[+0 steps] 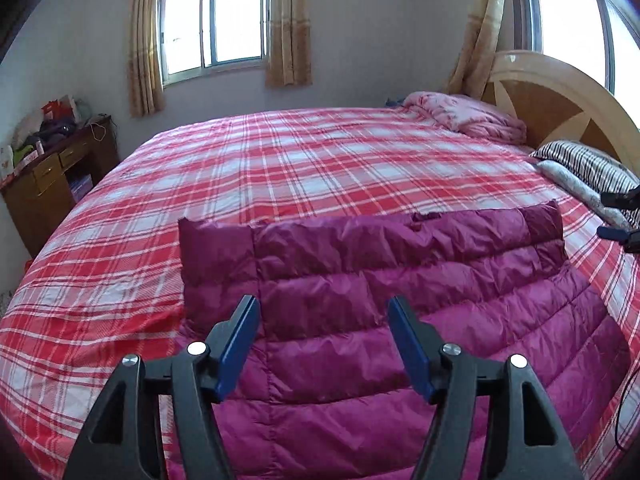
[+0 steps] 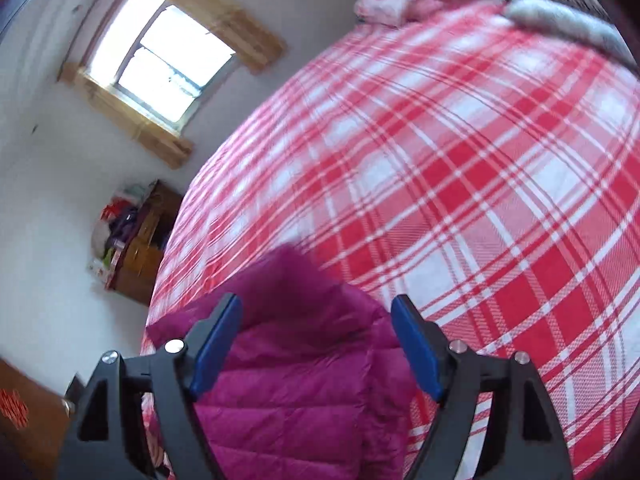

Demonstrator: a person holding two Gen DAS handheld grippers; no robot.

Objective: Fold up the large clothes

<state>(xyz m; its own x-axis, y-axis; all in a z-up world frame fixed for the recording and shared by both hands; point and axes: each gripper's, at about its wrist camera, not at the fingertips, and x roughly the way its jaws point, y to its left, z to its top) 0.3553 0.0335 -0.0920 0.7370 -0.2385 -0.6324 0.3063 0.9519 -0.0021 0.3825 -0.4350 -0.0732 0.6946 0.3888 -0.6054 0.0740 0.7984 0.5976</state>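
Left gripper (image 1: 323, 312): jaws spread wide with nothing between the blue pads; it hangs over the near half of the down jacket and points down and across it.
Right gripper (image 2: 316, 312): jaws likewise spread and gripping nothing; the right wrist view is blurred, with the jacket's right edge showing between the fingers, and no contact can be read.
Down jacket (image 1: 400, 300): magenta and quilted, lying flat on the plaid bedspread (image 1: 300, 160), with its far edge forming a straight, doubled-over band across the width.
Jacket's place: on the near part of the bedspread, well apart from the pink quilt (image 1: 468, 116) and the striped pillow (image 1: 588, 164) beyond its far right corner.
Fold so far: judging by that neat far band, one fold seems laid and both grippers appear free for the next one.
Handling: likely light and puffy, with a soft, slick shell; the filling will spring back and trapped air can push a fold open.
Where to grip: probably the two near corners or the side seams, pinching through all layers at a stitched line so the slippery fabric does not slide out.
Risk: a shallow pinch on one layer may drag the top and spoil the fold.
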